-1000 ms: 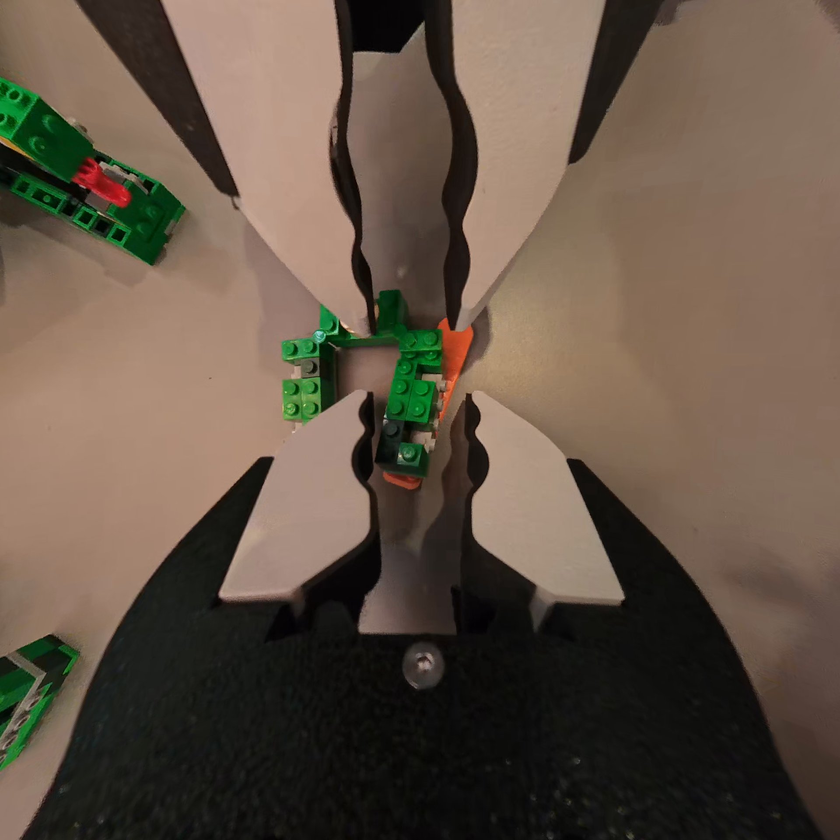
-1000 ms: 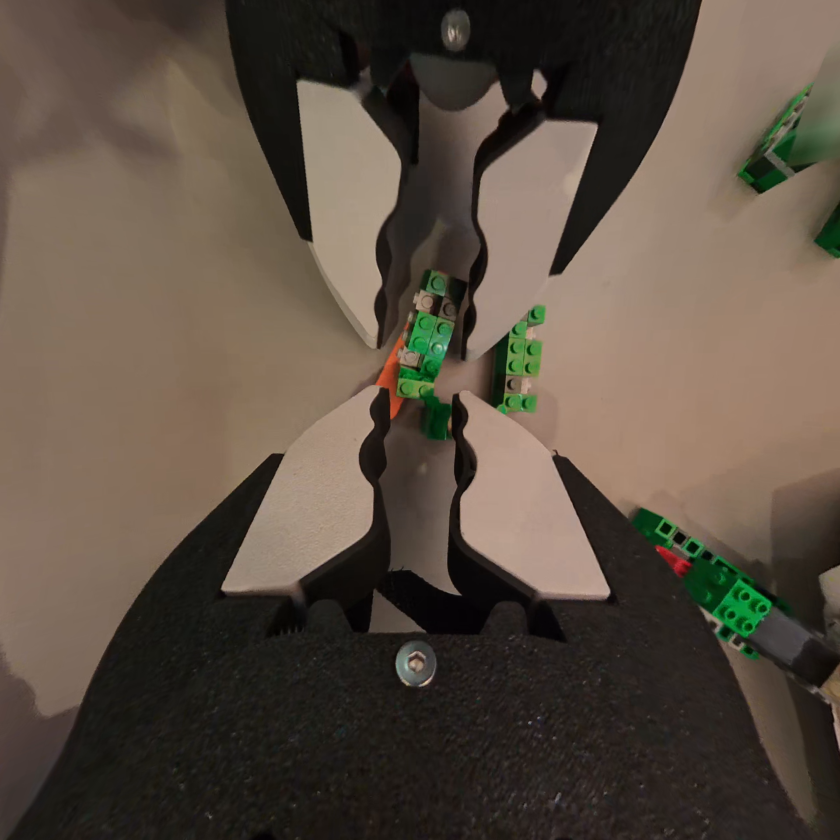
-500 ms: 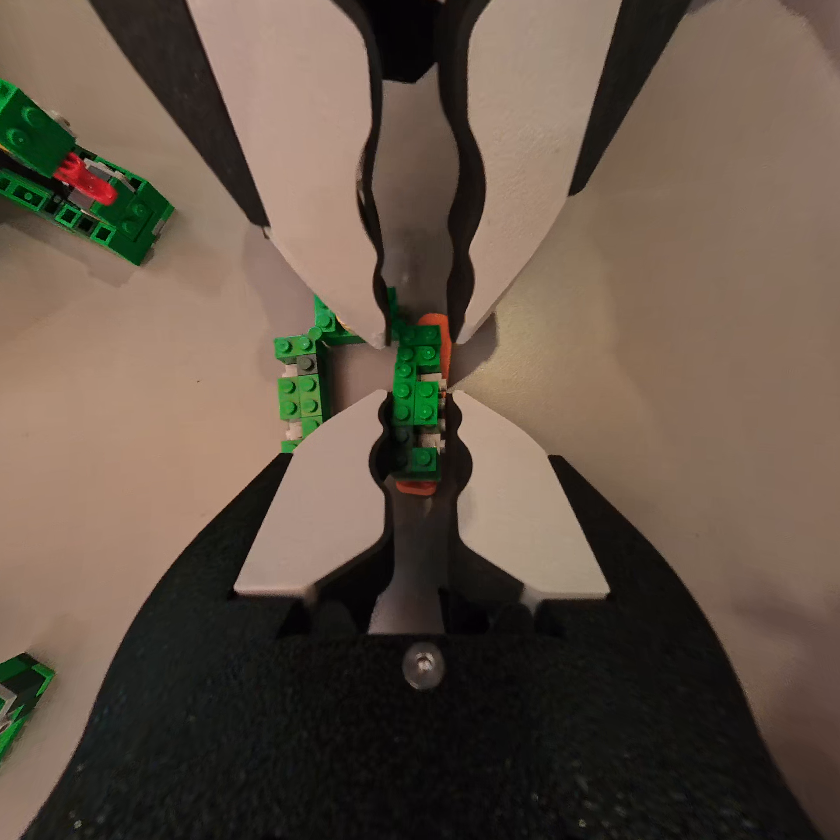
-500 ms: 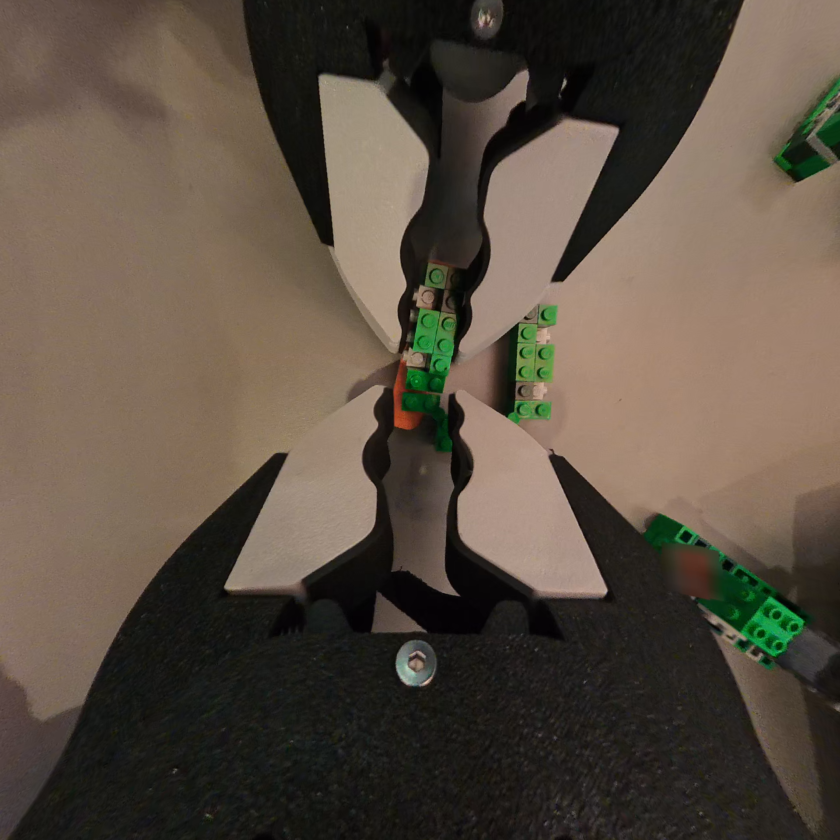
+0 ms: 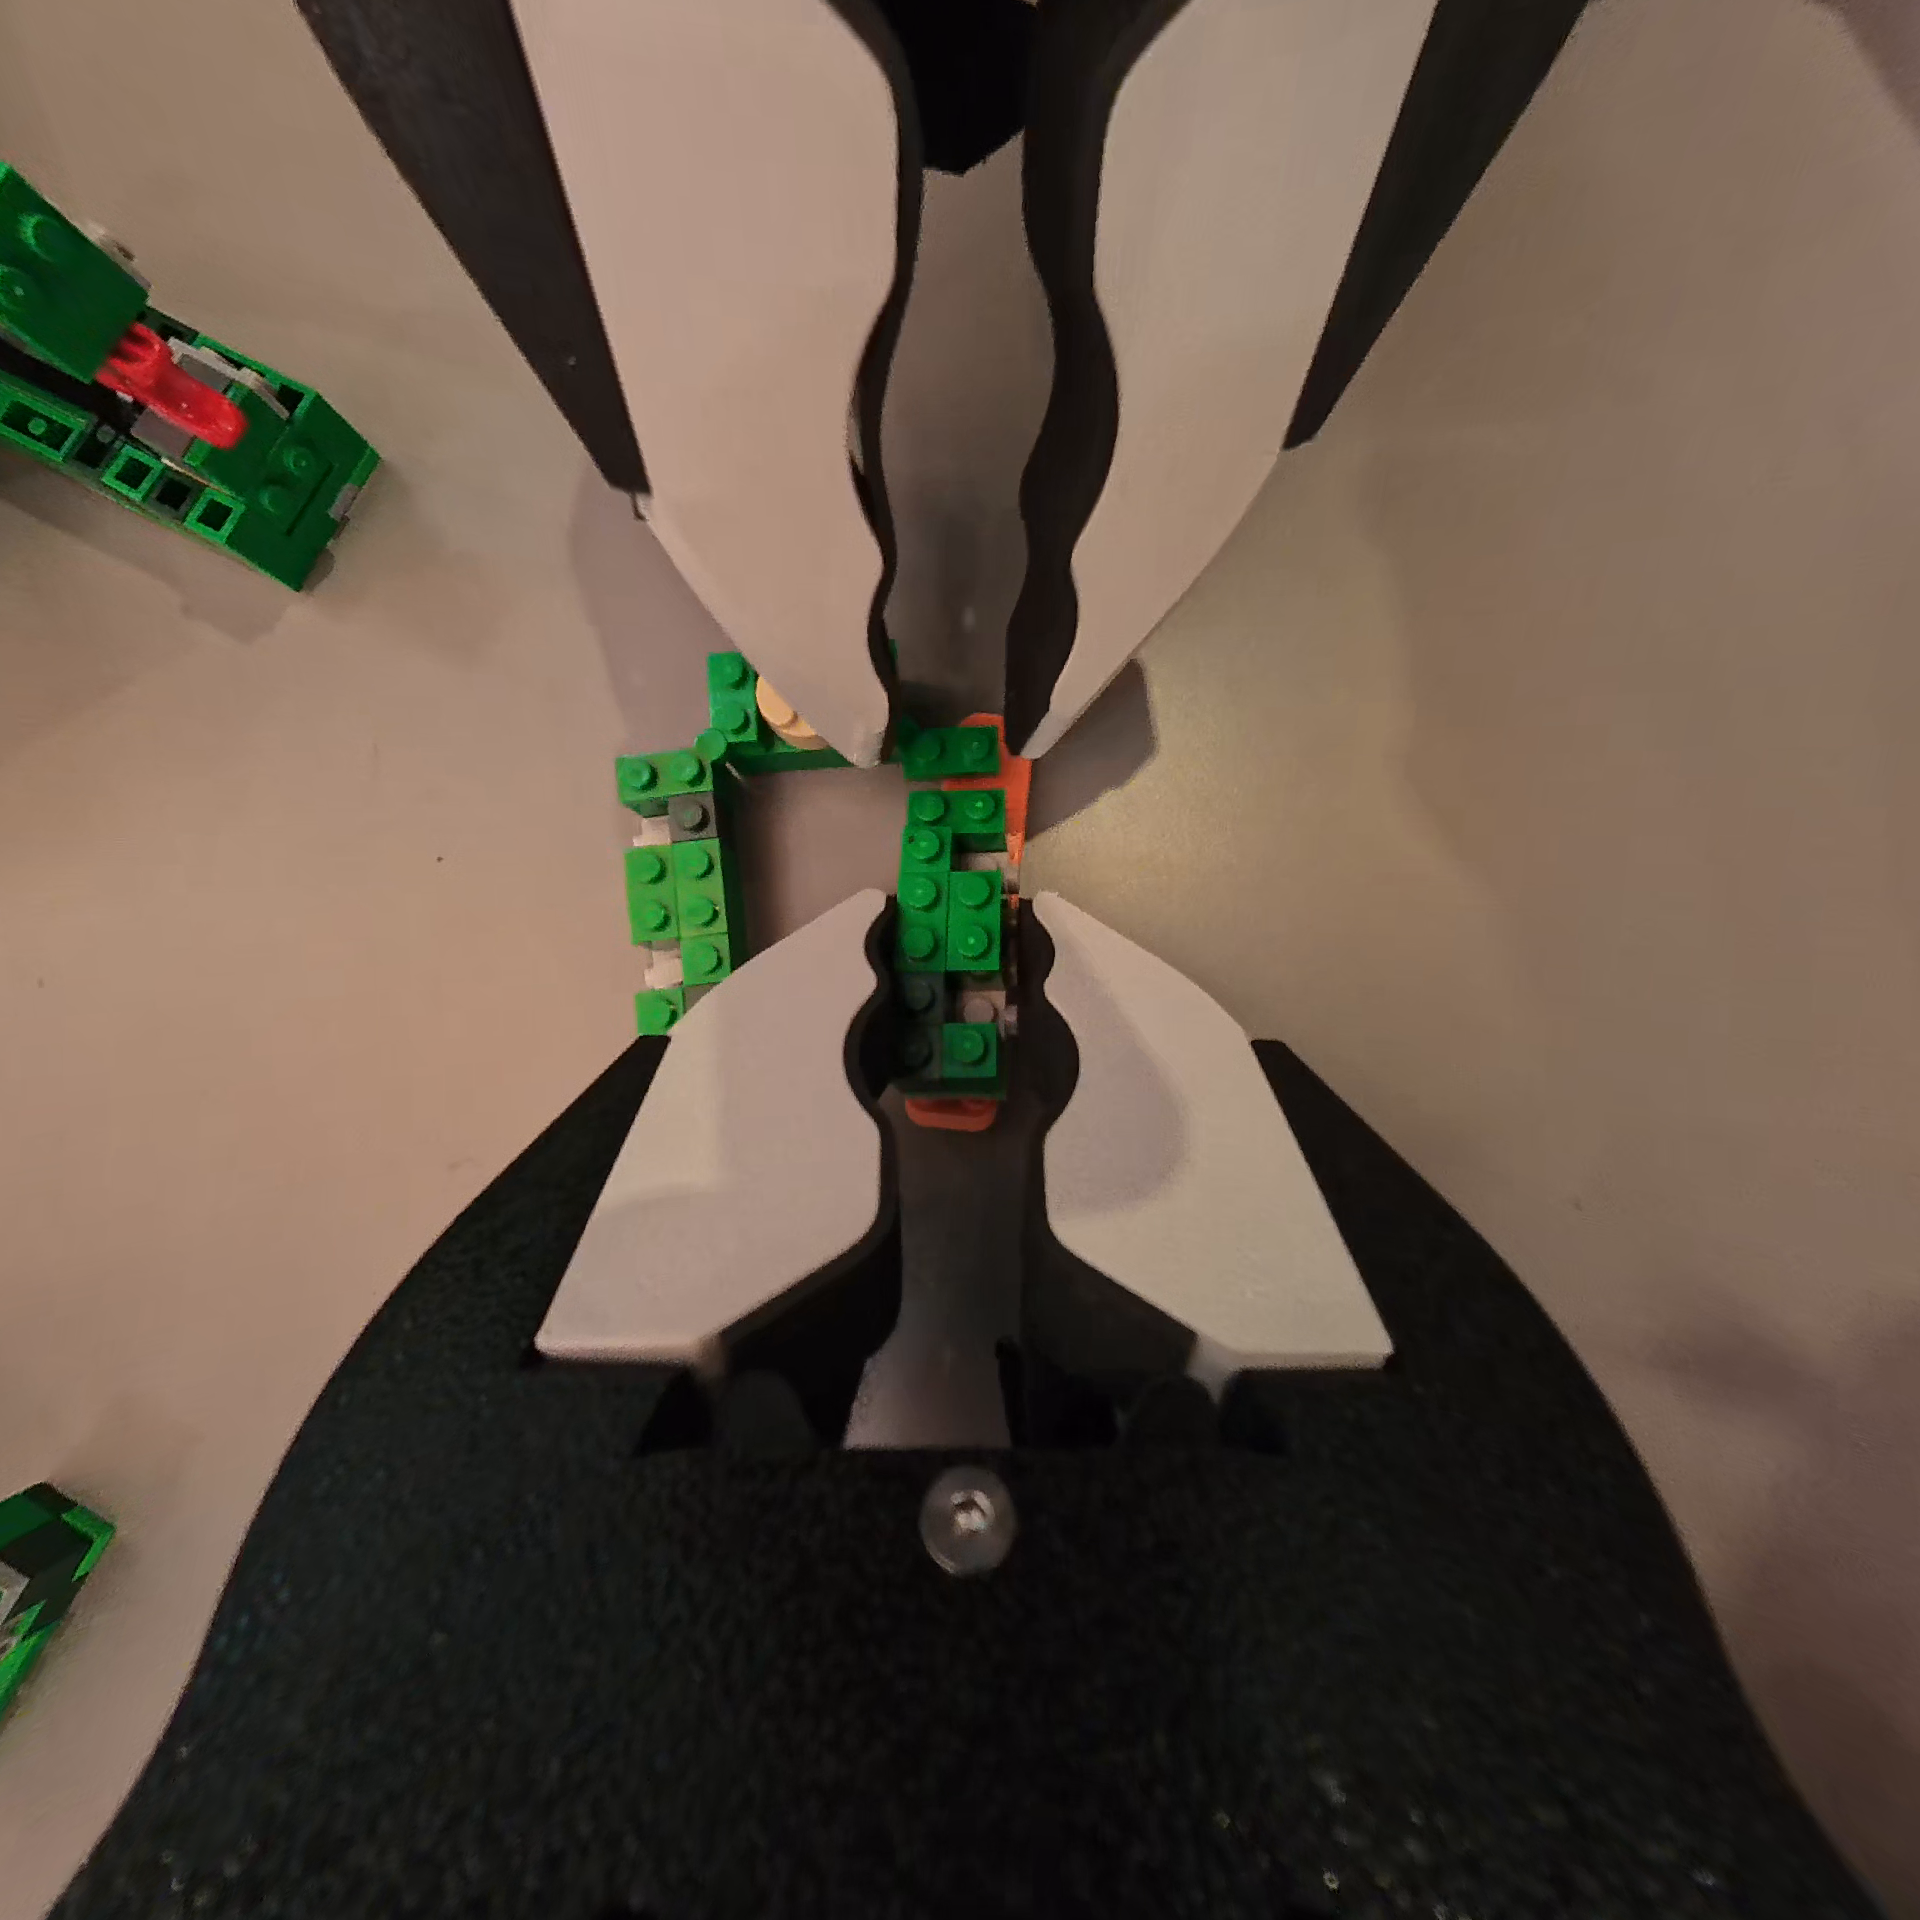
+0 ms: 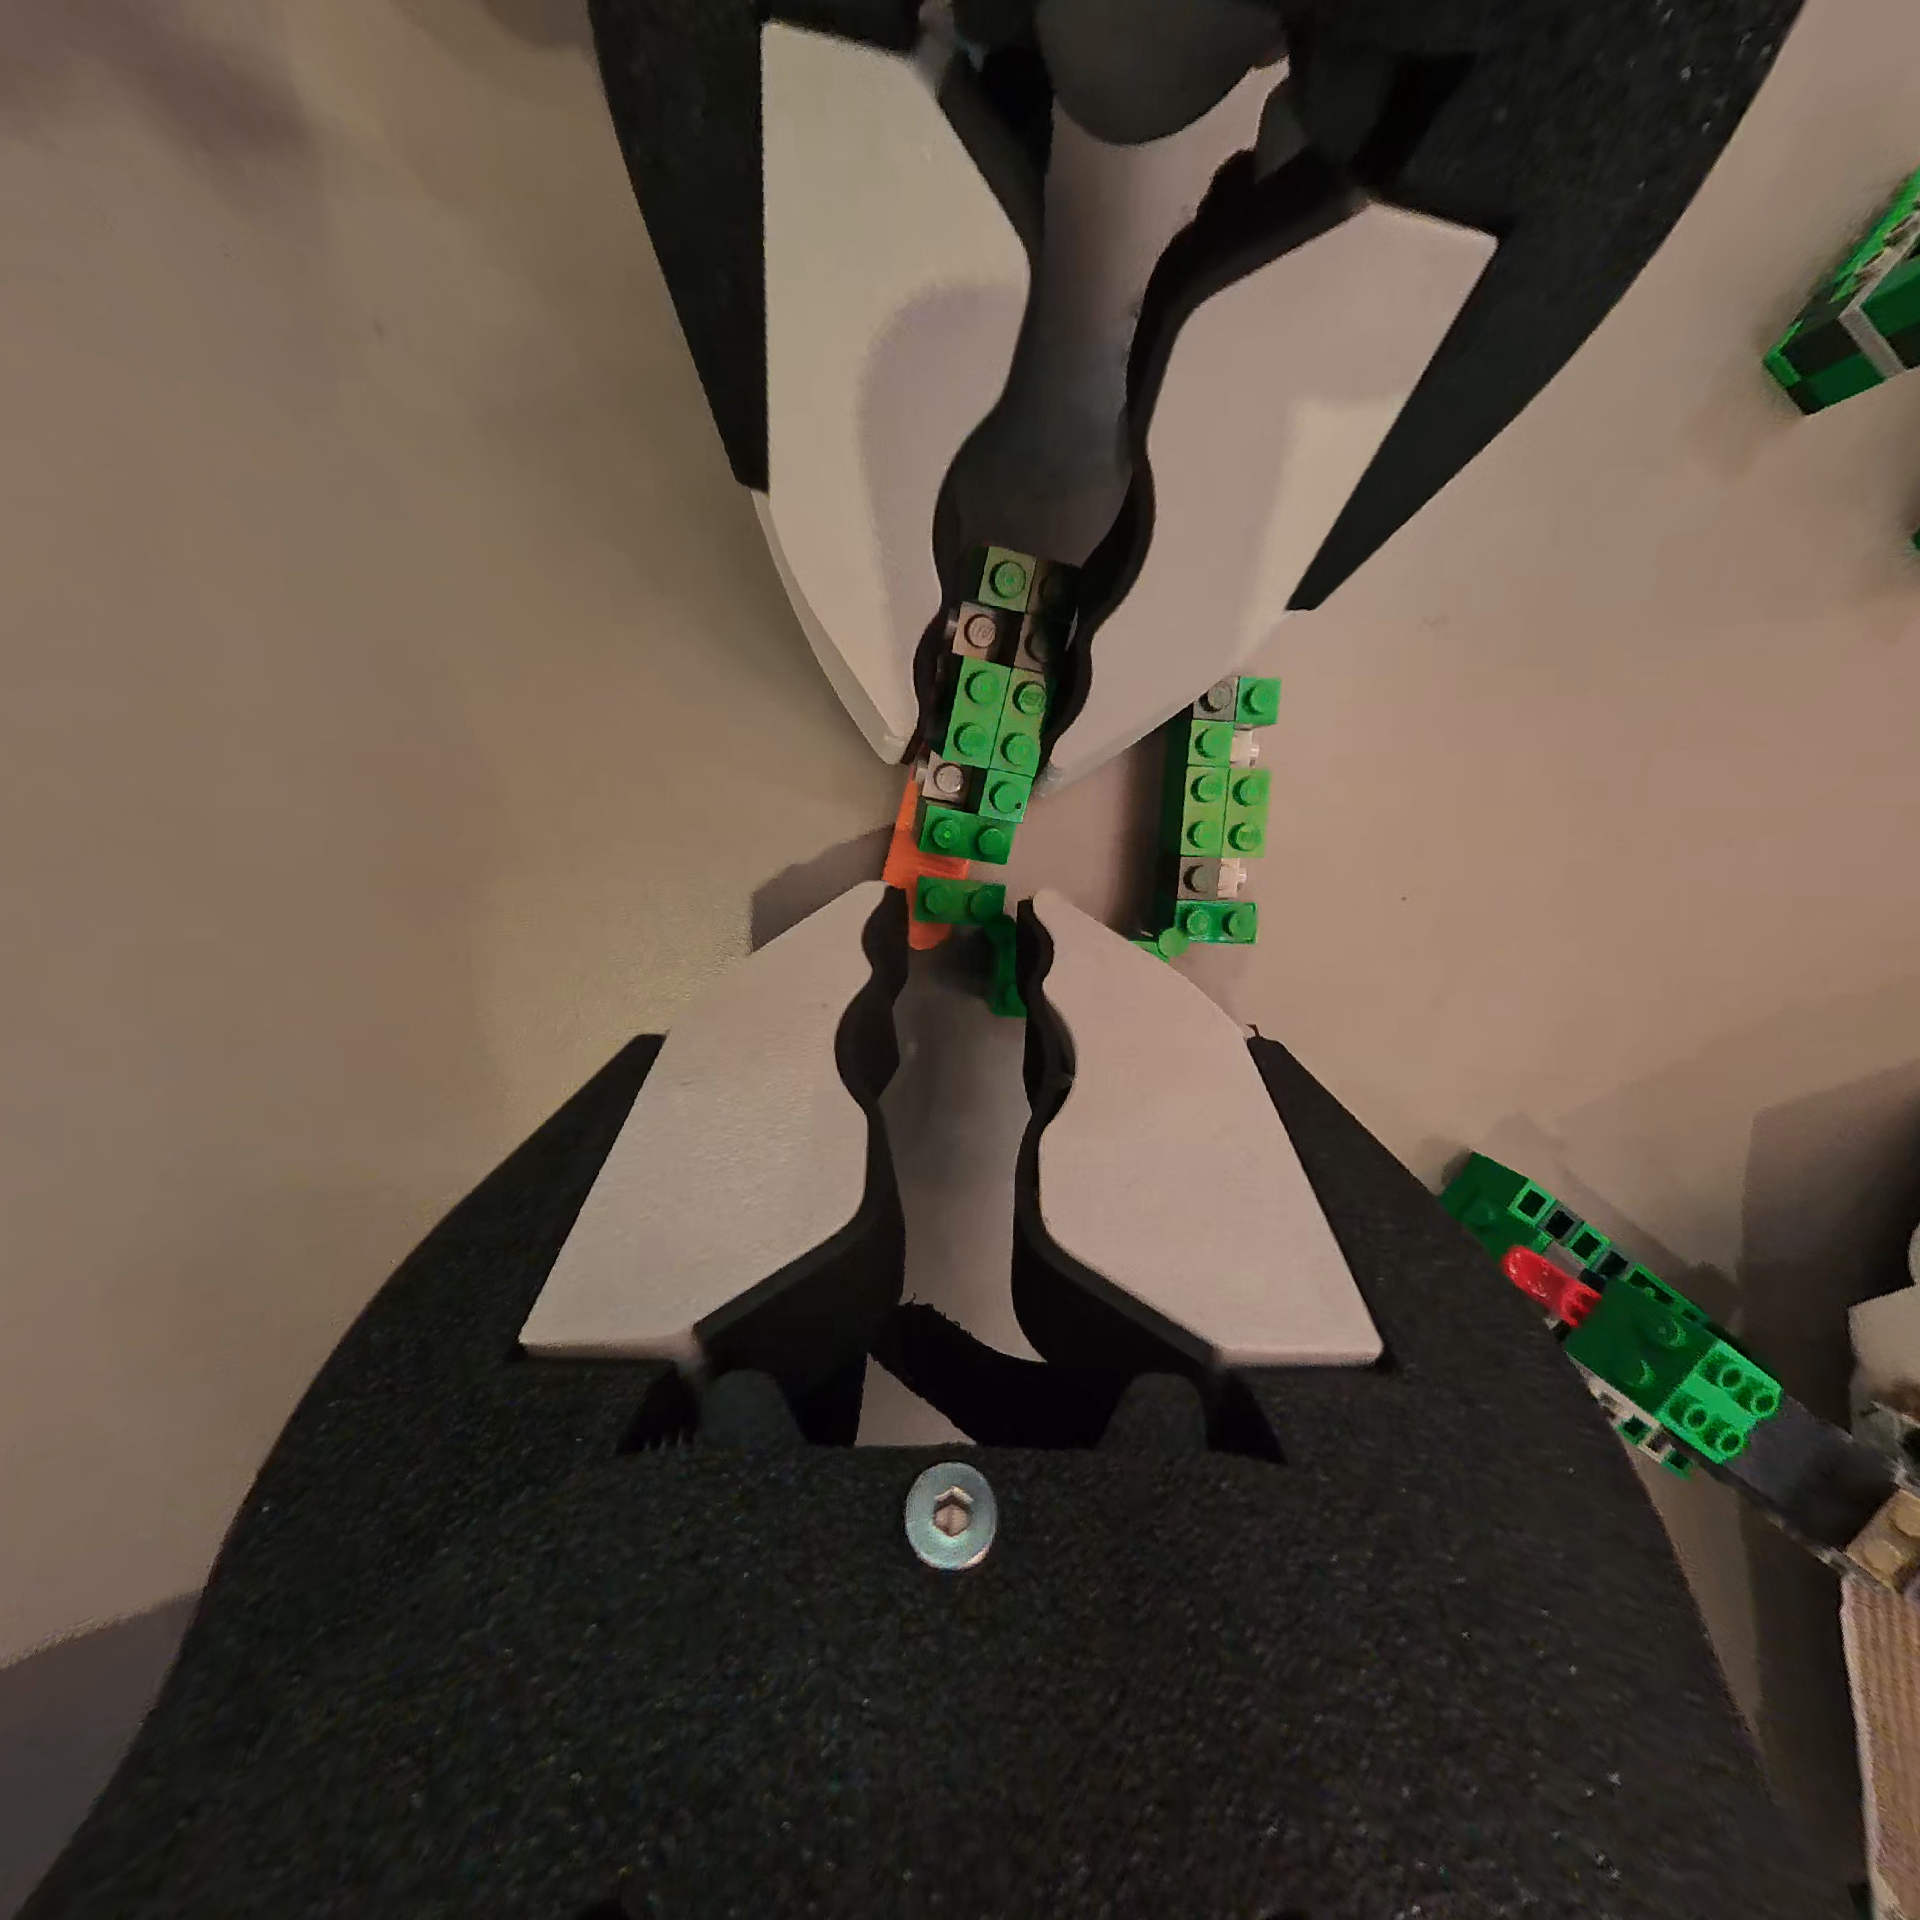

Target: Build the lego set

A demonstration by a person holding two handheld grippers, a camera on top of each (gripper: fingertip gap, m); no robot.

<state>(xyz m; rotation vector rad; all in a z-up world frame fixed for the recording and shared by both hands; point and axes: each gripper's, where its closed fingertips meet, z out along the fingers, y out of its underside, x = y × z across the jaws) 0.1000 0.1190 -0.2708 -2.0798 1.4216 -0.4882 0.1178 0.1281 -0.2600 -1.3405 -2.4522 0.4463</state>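
Two grippers meet nose to nose over a U-shaped green lego piece at the centre of both frames.

The lego piece (image 5: pixel 951 914), with its orange underside strip (image 6: pixel 912 847), lies on the pale tabletop (image 5: pixel 1507 883). The left gripper (image 5: pixel 954 904) is clamped on one limb's end. The right gripper (image 6: pixel 954 904) pinches the green link by the bend, its jaws nearly together. The other limb (image 5: pixel 681 883) lies free beside them. A green body with a red pin (image 5: pixel 177 400) sits upper left in the left wrist view.
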